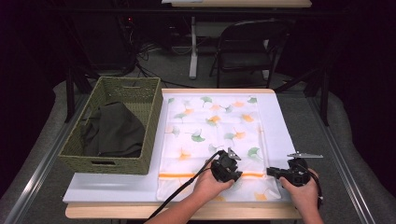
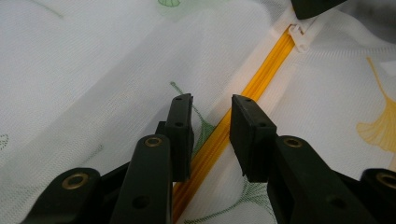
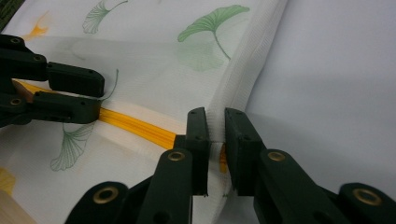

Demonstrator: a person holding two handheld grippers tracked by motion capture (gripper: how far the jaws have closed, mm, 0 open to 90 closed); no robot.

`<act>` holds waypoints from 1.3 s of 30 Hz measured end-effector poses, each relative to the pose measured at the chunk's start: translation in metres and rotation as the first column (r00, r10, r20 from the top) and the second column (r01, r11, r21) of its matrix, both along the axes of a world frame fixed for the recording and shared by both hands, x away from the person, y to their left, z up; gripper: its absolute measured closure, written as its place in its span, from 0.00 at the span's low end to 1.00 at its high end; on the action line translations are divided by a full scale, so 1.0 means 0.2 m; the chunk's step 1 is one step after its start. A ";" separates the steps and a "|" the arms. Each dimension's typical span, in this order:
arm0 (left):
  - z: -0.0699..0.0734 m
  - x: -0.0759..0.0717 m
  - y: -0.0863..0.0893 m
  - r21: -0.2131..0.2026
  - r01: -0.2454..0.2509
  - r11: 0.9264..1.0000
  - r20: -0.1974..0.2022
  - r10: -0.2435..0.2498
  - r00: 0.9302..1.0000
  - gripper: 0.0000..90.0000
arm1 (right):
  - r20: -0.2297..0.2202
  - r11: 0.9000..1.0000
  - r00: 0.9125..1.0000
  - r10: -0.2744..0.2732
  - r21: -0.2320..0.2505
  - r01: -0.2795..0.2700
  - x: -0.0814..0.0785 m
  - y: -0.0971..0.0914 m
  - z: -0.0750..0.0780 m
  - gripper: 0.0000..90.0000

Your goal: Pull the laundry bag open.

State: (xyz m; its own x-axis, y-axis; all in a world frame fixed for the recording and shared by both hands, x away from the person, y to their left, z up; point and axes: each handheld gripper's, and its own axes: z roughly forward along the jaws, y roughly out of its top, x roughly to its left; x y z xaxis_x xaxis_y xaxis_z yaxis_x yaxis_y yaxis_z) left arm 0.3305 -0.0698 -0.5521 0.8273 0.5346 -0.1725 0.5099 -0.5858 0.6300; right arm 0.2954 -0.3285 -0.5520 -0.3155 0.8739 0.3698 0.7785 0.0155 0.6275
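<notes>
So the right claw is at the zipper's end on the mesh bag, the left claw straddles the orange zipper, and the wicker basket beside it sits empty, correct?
Not quite: the wicker basket is not empty. The high view shows a dark garment lying in it. The rest holds: the right claw is at the zipper's end on the mesh bag, and the left claw straddles the orange zipper.

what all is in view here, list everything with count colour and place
mesh laundry bag: one, white with green and orange ginkgo leaves, flat on table centre
zipper: one, orange, across bag's near end
zipper pull: one, white, at zipper's end
wicker basket: one, olive green, table left
cloth: one, dark, inside basket
table: one, white top
folding chair: one, black, behind table
left gripper: black, jaws straddle zipper
right gripper: black, at bag's edge by zipper end
</notes>
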 end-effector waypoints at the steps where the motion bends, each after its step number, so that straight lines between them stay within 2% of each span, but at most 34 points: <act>1: 0.00 0.00 0.00 -0.001 0.000 1.000 0.002 0.000 1.000 0.77 | 0.006 1.000 1.000 0.003 0.003 -0.003 0.00 0.00 0.00 0.91; 8: 0.00 0.00 0.00 -0.002 -0.001 1.000 0.002 0.001 1.000 0.77 | 0.038 1.000 0.999 0.021 -0.001 -0.021 0.00 0.01 0.04 0.93; 13: 0.00 0.00 0.00 -0.002 0.002 1.000 0.013 -0.002 1.000 0.77 | 0.062 0.999 0.998 0.023 0.037 -0.026 -0.01 0.01 0.08 0.94; 22: -0.01 0.00 0.00 -0.007 0.000 1.000 0.018 0.000 1.000 0.77 | 0.112 0.996 0.993 0.038 0.077 -0.047 -0.02 0.03 0.17 0.94; 26: -0.01 -0.01 0.01 -0.015 -0.003 1.000 0.015 0.004 1.000 0.77 | 0.137 0.988 0.989 0.052 0.134 -0.070 -0.01 0.04 0.21 0.94; 31: -0.01 -0.01 0.01 -0.021 -0.004 1.000 0.021 0.004 1.000 0.77 | 0.155 0.988 0.985 0.078 0.117 -0.096 -0.01 0.08 0.24 0.94; 37: -0.01 -0.01 0.01 -0.021 -0.004 1.000 0.021 0.004 1.000 0.77 | 0.159 0.988 0.984 0.081 0.116 -0.100 -0.01 0.08 0.24 0.94; 38: 0.00 0.00 0.01 -0.025 0.005 1.000 0.002 -0.005 1.000 0.77 | 0.159 0.988 0.984 0.081 0.116 -0.100 -0.01 0.08 0.24 0.94; 39: 0.00 0.00 0.01 -0.025 0.005 1.000 0.002 -0.005 1.000 0.74 | 0.159 0.988 0.984 0.081 0.116 -0.100 -0.01 0.08 0.24 0.94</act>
State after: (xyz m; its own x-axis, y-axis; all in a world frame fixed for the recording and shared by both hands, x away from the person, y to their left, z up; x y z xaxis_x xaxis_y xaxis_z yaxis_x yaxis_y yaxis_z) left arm 0.3303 -0.0671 -0.5525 0.8302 0.5260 -0.1844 0.5059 -0.5720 0.6457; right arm 0.2939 -0.3115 -0.5038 -0.4522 0.7903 0.4134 0.6717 -0.0032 0.7408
